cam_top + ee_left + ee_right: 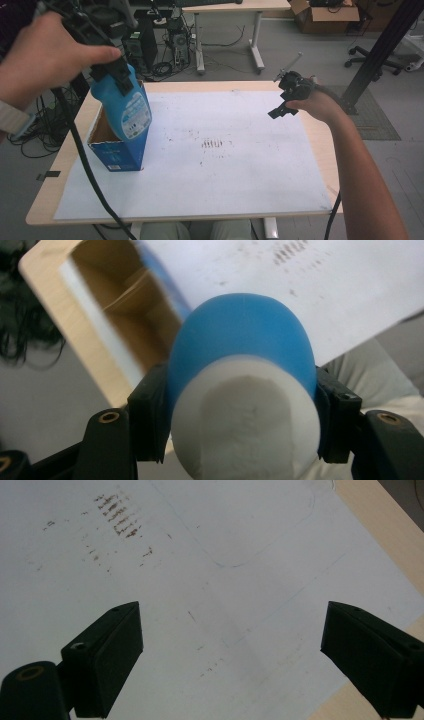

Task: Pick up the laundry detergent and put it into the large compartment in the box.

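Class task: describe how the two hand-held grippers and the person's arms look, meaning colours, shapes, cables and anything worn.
Both tools are black. The left hand-held gripper has blocky black jaws with brass-coloured screw holes, and a black cable trails from it. The right hand-held gripper has wedge-shaped black jaws, and a thin metal rod sticks up from its body. The left wrist wears a pale ribbed band; the right forearm is bare.

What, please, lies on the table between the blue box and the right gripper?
Only bare white paper with brown smudges, seen in the high view, lies between box and right gripper.

No readable text; bottle [127, 102] label too blurred
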`<state>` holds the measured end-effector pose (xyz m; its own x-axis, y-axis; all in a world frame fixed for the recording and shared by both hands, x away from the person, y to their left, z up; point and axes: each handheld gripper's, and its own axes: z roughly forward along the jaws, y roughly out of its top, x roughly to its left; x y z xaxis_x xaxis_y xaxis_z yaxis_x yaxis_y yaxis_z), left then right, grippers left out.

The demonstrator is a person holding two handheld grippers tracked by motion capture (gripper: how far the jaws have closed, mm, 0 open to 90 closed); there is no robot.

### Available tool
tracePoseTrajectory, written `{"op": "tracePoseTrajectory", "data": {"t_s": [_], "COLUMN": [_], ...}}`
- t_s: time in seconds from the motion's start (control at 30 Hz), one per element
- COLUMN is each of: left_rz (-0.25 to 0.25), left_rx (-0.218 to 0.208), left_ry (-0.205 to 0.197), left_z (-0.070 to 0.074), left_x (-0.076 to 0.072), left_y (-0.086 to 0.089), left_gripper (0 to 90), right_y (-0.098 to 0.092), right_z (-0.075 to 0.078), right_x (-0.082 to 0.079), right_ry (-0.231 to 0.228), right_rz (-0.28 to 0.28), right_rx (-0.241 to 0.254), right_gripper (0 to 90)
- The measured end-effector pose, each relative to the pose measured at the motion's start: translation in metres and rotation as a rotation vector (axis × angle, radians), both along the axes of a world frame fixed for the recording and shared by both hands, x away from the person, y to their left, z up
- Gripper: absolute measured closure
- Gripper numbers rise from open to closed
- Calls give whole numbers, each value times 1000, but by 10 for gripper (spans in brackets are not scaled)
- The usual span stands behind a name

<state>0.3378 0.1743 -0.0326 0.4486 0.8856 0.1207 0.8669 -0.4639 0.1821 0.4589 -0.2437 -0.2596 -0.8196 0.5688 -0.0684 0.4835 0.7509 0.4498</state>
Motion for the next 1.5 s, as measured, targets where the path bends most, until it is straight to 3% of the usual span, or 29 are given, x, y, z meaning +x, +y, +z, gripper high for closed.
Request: {"op": "tracePoseTrajectory", "data": {"t_s": [0.03,0.07,0.1,0.13,0.17,0.2,0.33,0.43,0.57,0.67,0.83,0.93,1.5], "left_rz": [0,86,86,158,158,205,298,332,415,432,439,440,390], "left_rx": [0,-2,-2,-3,-3,-5,-2,-10,-41,-33,-38,-47,3], "left_ry": [0,-7,-7,-12,-12,-15,-17,-24,-53,-81,-93,-104,-91], "left_z": [0,7,7,9,9,9,0,-6,-23,-35,-56,-80,-172], "left_x": [0,5,5,11,11,16,31,37,51,55,60,62,80], "left_y": [0,10,10,20,20,27,40,44,57,62,68,72,73], "left_gripper": [377,377,377,377,377,377,377,378,377,378,377,377,378], "right_y": [0,-1,-1,-1,-1,0,3,5,4,3,1,1,-2], "right_z": [0,1,1,1,1,1,0,0,-1,-1,-2,-3,-14], "right_x": [0,0,0,-1,-1,-1,0,0,1,1,2,2,3], "right_ry": [0,-4,-4,-3,-3,-4,-7,-6,-4,-4,-3,1,25], "right_rz": [0,-1,-1,0,0,0,9,12,11,6,2,-1,-11], "right_rx": [0,4,4,3,3,4,6,5,3,2,0,1,-1], "right_gripper": [98,98,98,98,98,98,98,98,98,98,98,98,98]}}
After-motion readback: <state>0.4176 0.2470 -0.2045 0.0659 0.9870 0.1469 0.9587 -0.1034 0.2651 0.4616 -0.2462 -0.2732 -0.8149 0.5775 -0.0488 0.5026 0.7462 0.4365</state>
